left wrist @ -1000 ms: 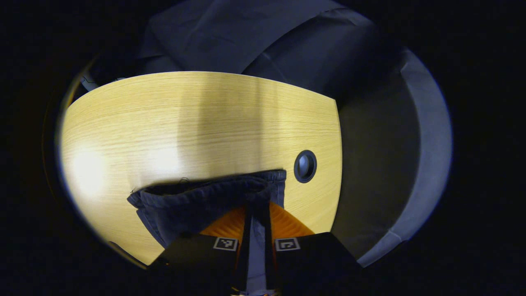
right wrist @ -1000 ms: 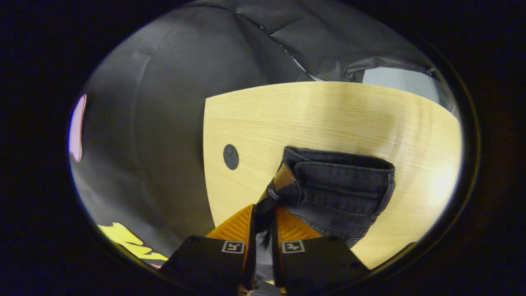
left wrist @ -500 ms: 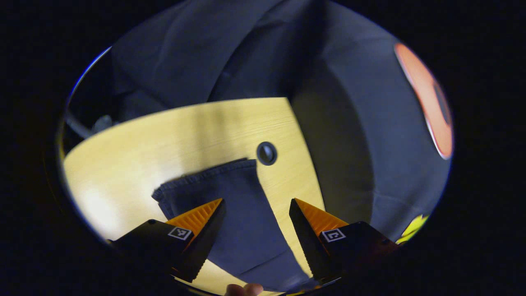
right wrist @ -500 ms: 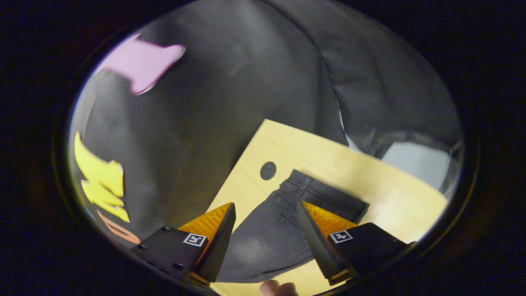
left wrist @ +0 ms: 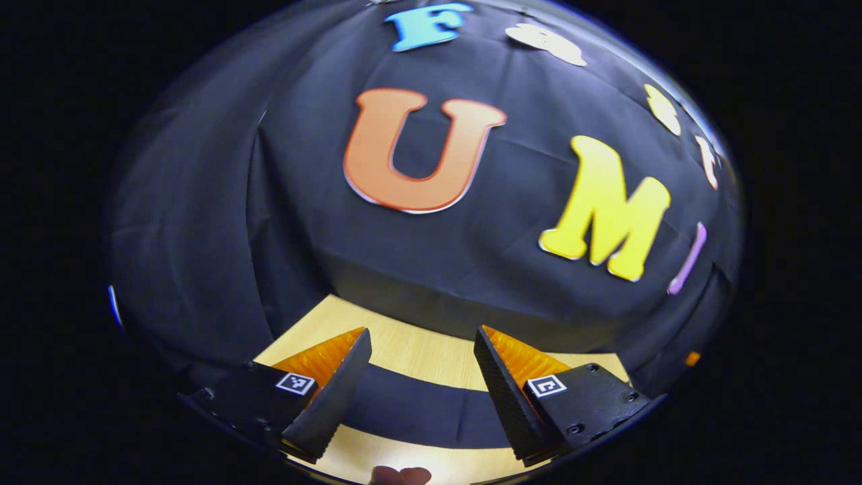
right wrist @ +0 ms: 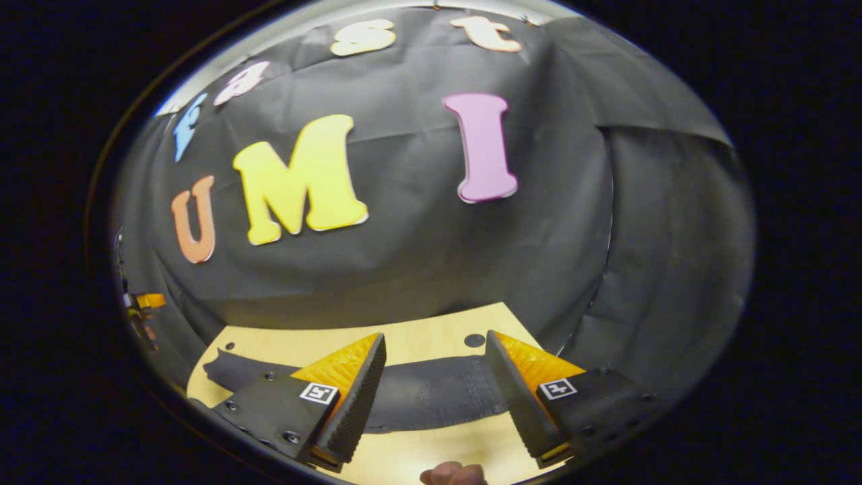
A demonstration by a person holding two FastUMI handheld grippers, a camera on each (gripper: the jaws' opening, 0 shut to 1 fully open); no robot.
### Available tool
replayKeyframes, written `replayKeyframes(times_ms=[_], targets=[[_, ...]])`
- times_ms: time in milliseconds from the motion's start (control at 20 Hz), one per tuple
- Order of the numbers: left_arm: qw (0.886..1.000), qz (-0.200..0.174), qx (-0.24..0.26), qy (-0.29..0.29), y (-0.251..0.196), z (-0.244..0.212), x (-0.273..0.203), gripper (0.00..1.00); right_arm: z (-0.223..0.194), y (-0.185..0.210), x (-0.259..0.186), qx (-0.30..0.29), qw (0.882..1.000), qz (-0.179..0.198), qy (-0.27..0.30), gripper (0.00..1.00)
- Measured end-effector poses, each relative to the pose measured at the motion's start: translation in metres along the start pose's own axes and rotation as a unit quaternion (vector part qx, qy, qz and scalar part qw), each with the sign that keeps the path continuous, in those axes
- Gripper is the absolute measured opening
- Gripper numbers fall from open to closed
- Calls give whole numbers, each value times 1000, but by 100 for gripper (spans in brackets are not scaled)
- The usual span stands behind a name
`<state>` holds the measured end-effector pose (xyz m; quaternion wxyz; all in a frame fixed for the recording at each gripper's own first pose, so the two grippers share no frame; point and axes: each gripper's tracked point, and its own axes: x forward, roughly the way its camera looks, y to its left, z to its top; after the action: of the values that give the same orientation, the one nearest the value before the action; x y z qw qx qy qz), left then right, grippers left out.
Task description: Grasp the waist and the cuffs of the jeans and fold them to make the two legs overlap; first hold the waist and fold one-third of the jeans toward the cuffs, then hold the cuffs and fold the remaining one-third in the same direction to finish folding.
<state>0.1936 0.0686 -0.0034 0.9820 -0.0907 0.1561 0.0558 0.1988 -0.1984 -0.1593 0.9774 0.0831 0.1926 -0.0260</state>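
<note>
While both tools were raised and tilted up toward the booth's black cloth wall [left wrist: 431, 256], the jeans [right wrist: 431, 397] lay flat on the table [right wrist: 417, 340], stretched from 9 o'clock to 3 o'clock across the right gripper view. A back pocket showed on the cloth between the right tool's fingers, toward 3 o'clock, and the far end of the jeans tapered off at 9 o'clock near the table's edge. A small dark round hole [right wrist: 474, 340] sat in the table at about 1 o'clock from the jeans, just beyond them.

The right tool [right wrist: 434, 394] stood with its 2 fingers spread wide, nothing between them, held above the jeans and not touching them. A fingertip of the person [right wrist: 452, 473] showed at 6 o'clock.

Seen from the left gripper view, the jeans [left wrist: 414, 407] appeared as a dark band across the table [left wrist: 417, 353], running behind the left tool [left wrist: 421, 394]. That tool's fingers were likewise spread apart and gripped nothing. Part of a hand [left wrist: 401, 475] showed at 6 o'clock there too.
</note>
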Motion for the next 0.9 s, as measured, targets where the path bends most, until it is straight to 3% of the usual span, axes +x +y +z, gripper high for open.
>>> replayKeyframes(times_ms=[50,100,200,400,450,900], targets=[[1000,-10,11,-3,-10,-9,-11,98,-5,3,-5,-7,1000,3,-2,85],[1000,-19,19,-7,-21,-20,-27,98,-8,8,-16,-16,1000,6,-5,100],[998,-43,34,-16,-46,-39,-59,99,-11,20,-54,-35,999,0,-20,93],[996,-57,57,-31,-71,-69,-101,98,-32,24,-90,-45,999,-4,-25,96],[996,-53,59,-29,-73,-74,-106,98,-39,20,-92,-45,999,-7,-22,93],[997,-47,59,-7,-95,-89,-115,99,-82,-35,-60,-15,999,-32,27,96]])
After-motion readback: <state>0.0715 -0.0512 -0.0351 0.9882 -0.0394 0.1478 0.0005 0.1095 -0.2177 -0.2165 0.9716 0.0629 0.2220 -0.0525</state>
